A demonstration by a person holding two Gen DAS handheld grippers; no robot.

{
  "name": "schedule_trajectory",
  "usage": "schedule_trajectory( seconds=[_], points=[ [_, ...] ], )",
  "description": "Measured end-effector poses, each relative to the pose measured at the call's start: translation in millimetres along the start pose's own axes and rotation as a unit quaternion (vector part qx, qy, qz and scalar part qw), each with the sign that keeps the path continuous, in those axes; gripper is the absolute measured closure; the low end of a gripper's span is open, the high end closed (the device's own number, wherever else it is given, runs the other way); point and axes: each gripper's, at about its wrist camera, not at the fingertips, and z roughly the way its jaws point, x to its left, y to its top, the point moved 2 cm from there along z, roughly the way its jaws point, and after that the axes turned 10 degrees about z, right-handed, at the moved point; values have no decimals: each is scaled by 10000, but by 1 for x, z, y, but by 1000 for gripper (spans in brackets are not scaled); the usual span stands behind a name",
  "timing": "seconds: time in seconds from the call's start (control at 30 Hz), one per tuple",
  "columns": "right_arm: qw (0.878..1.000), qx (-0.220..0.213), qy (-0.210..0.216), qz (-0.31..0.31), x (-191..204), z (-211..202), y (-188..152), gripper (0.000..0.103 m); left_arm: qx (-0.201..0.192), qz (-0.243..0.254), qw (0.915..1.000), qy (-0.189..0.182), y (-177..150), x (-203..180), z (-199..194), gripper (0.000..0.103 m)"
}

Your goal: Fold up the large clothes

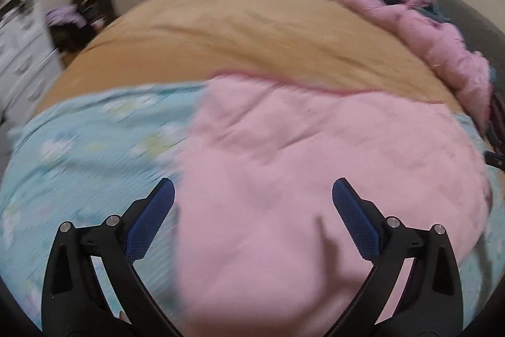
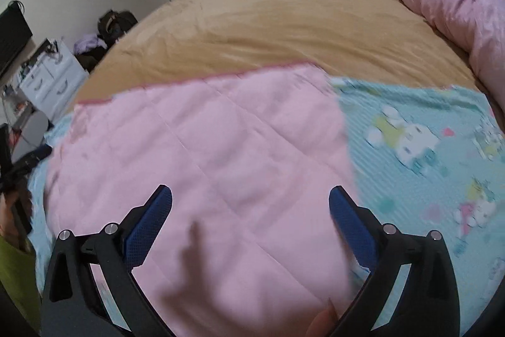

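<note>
Both tools wide over pink quilt (image 1: 300, 166).

Soft indoor light, motion blur, fisheye warp

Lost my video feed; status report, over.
Left gripper open, empty. Right gripper open, empty. Quilted blanket, pink side folded over blue printed side, lies on tan bed cover. Nothing in the way.

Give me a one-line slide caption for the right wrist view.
Open right tongs above a quilt folded pink-side-up over its blue cartoon print, on a tan bedspread.
</note>
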Motion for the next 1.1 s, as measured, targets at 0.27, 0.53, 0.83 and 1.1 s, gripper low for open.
schedule_trajectory(
  seconds=[0.27, 0.53, 0.83, 1.1],
  points=[
    [9936, 709, 474, 745, -40, 27, -26, 4, 648, -813, 9915, -778, -52, 40, 32, 9],
    [9804, 1174, 1067, 1168, -42, 73, -25, 4, 870, -1012, 9821, -1328, -53, 30, 63, 8],
    [9777, 1223, 1404, 972, -29, 97, -20, 6, 980, -847, 9745, -1835, -48, 18, 96, 8],
    [9772, 984, 1571, 1040, -39, 88, -24, 20, 488, -684, 9727, -2161, -27, -16, 87, 44]
  ],
)
